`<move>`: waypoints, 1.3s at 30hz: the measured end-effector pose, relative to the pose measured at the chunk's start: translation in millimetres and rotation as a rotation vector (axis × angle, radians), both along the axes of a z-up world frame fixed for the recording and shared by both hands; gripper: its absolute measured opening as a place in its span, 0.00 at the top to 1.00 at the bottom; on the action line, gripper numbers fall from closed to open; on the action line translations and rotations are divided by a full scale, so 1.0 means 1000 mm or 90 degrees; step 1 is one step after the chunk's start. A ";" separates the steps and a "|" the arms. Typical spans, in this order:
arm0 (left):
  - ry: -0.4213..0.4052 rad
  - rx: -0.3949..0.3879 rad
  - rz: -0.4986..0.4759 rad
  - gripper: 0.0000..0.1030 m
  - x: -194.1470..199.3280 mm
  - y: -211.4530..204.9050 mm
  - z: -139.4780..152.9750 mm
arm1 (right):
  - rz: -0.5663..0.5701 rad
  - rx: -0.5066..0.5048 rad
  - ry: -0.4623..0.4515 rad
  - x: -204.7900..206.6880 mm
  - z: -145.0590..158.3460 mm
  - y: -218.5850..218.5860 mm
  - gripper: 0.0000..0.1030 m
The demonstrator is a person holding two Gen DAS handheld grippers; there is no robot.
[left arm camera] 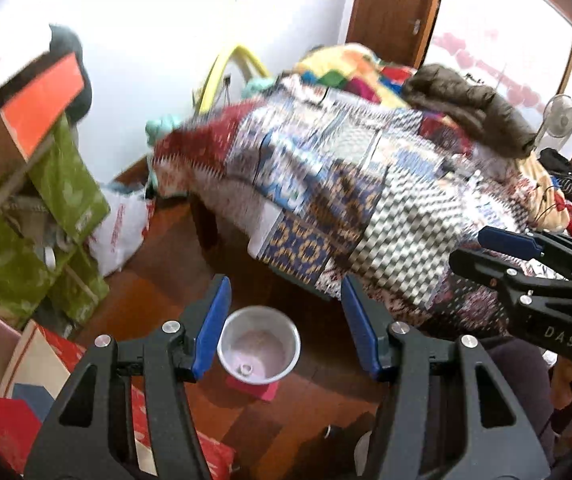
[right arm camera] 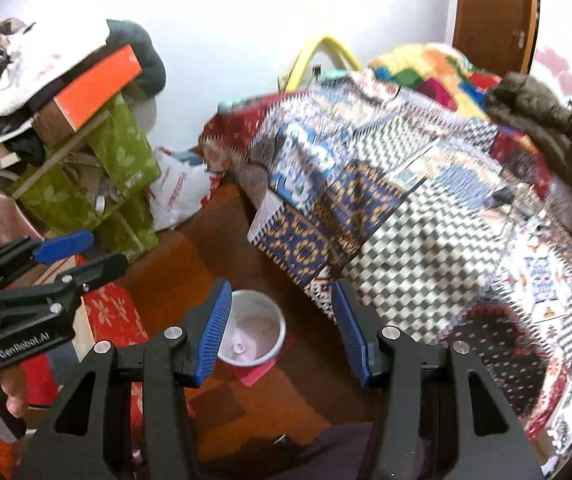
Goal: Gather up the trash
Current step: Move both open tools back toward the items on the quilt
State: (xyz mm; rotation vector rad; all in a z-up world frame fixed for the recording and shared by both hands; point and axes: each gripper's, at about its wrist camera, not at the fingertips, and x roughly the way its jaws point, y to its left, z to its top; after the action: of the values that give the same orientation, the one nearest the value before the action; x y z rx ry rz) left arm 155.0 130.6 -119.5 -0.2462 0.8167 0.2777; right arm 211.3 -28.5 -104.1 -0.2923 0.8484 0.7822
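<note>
Hovering: left claw (left arm camera: 286, 316), right claw (right arm camera: 282, 316) both part-open, empty, above bucket (left arm camera: 258, 350).

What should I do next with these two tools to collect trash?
Probably lower one tool toward the metal bucket on the floor. Both the left tool and the right tool look open and empty above it, and no loose trash is clearly visible elsewhere.

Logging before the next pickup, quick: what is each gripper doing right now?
Left gripper: open, holding nothing; the metal bucket sits on the floor beyond it.
Right gripper: open, holding nothing.
</note>
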 end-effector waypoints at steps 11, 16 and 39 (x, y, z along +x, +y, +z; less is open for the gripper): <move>-0.096 0.055 -0.051 0.45 0.011 -0.072 0.066 | -0.039 0.045 -0.109 -0.008 0.057 -0.062 0.52; -0.130 0.050 -0.073 0.45 0.033 -0.096 0.087 | -0.070 0.059 -0.121 0.009 0.075 -0.095 0.51; -0.082 0.020 -0.186 0.45 0.244 -0.183 0.059 | -0.276 0.035 -0.080 0.160 0.047 -0.227 0.50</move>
State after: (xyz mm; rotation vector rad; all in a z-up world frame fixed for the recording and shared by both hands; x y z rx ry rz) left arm 399.2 -52.2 -60.0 -0.1116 0.7095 -0.0004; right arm 371.8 -255.2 -56.8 -0.0999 0.7358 0.3780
